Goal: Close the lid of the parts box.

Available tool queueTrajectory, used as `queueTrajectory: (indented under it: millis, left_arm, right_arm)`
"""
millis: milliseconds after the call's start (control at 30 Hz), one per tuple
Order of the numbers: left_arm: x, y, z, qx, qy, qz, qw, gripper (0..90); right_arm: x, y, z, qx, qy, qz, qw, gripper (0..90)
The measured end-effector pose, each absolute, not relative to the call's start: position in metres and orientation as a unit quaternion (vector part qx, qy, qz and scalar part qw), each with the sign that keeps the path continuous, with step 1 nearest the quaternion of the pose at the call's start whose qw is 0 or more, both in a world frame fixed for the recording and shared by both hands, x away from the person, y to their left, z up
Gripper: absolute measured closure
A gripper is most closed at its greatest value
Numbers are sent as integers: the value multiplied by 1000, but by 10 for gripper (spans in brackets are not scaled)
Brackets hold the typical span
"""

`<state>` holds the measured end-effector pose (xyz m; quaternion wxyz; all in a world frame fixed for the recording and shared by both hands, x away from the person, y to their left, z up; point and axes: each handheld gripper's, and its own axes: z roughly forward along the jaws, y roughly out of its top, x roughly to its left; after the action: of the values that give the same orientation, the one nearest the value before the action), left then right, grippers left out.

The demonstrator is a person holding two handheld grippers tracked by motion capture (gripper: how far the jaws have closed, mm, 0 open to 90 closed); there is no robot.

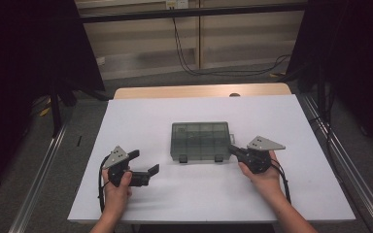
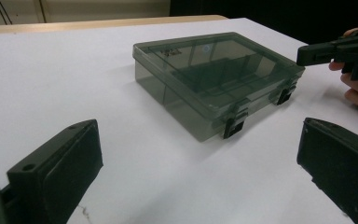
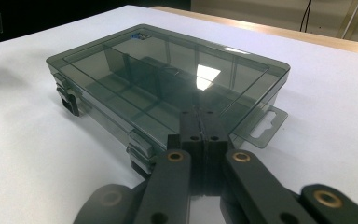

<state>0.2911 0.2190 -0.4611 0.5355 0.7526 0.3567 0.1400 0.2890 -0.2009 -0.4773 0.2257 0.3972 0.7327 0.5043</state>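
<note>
Box (image 1: 200,141) of smoky clear plastic sits lid-down-shut in the middle of the white counter (image 1: 141,116). Right tongs (image 1: 232,150) are closed tight with nothing between them, tips resting against the box's near right corner. Left tongs (image 1: 144,162) gape wide and empty, well off to the box's left.
</note>
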Motion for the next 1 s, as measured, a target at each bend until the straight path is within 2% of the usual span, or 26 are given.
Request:
queueTrajectory:
  millis: [267, 367, 400, 467, 500, 567, 633, 1000]
  left_arm:
    - [286, 228, -460, 752, 359, 145, 534, 0]
    - [285, 233, -461, 751, 359, 145, 535, 0]
    - [285, 233, -461, 750, 364, 145, 533, 0]
    - [284, 235, -461, 749, 365, 146, 533, 0]
    - [284, 236, -461, 748, 365, 145, 536, 0]
    - [284, 237, -461, 747, 366, 146, 536, 0]
    - [284, 238, -460, 747, 365, 146, 536, 0]
    - [284, 238, -460, 748, 364, 147, 535, 0]
  right_arm:
    - [289, -202, -477, 399, 733, 504, 223, 900]
    - [287, -204, -474, 390, 731, 517, 214, 801]
    - [286, -204, -473, 386, 730, 522, 213, 744]
    - [283, -206, -469, 379, 727, 531, 216, 566]
    - [282, -207, -467, 375, 725, 536, 216, 453]
    - [280, -208, -463, 384, 716, 540, 221, 171]
    - [279, -214, -460, 377, 718, 547, 209, 13]
    - [263, -251, -454, 404, 704, 535, 233, 0]
